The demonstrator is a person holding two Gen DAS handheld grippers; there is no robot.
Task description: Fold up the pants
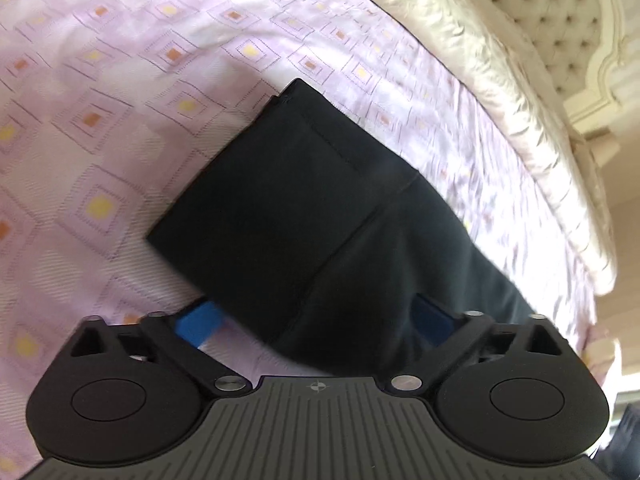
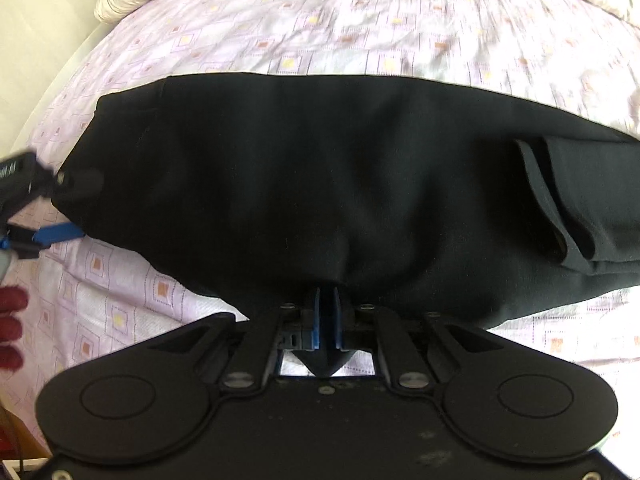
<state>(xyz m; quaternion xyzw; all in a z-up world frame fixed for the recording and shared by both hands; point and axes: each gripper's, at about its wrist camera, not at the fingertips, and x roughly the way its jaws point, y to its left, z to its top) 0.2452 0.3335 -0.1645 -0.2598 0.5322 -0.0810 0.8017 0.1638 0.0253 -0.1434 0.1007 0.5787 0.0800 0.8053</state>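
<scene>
The black pants point(image 1: 304, 204) lie folded lengthwise on the lilac patterned bed sheet point(image 1: 100, 128). In the left wrist view my left gripper point(image 1: 316, 320) is open, its blue fingers point(image 1: 200, 322) spread wide on either side of the pants' end. In the right wrist view the pants point(image 2: 320, 176) stretch across the frame. My right gripper point(image 2: 327, 312) is shut on a pinch of the pants' near edge, blue pads close together. The left gripper also shows at the far left of the right wrist view point(image 2: 52, 208), at the pants' end.
A cream quilted duvet point(image 1: 500, 92) is bunched along the far side of the bed, with a tufted cream headboard point(image 1: 560, 28) behind it. A hand in a dark red glove point(image 2: 10, 328) shows at the left edge of the right wrist view.
</scene>
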